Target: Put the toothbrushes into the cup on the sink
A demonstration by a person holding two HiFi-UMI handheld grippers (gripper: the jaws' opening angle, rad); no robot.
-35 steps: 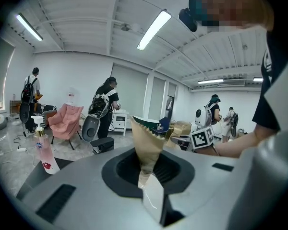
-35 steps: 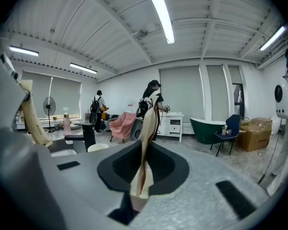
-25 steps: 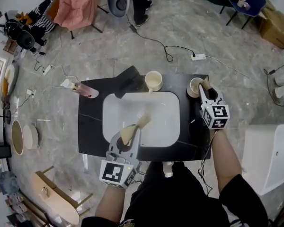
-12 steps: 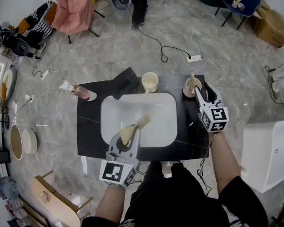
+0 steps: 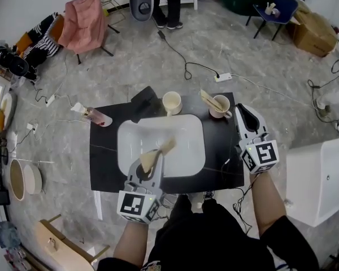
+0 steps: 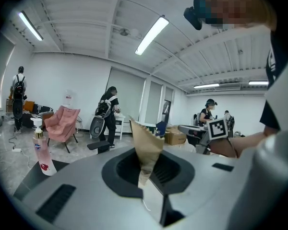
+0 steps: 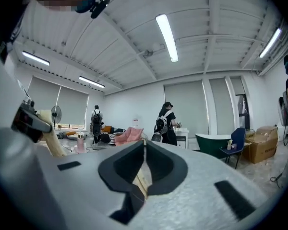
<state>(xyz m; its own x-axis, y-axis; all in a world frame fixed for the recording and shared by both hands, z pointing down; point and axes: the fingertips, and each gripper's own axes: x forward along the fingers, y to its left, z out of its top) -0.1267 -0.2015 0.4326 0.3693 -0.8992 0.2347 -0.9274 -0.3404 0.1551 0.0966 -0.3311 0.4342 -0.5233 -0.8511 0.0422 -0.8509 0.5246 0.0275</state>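
The first toothbrush (image 5: pixel 210 100) is already stood in the cup (image 5: pixel 221 110) beside the sink (image 5: pixel 199 127); the jaws of the right gripper (image 5: pixel 244 119) have just been closed, empty. The second toothbrush (image 5: pixel 157 154), pinched in the jaws of the left gripper (image 5: pixel 151 166) over the basin, is yet to be delivered.

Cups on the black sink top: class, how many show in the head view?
2. A cream cup stands behind the basin; a pinkish cup holding a toothbrush stands toward the back right. None looks hidden.
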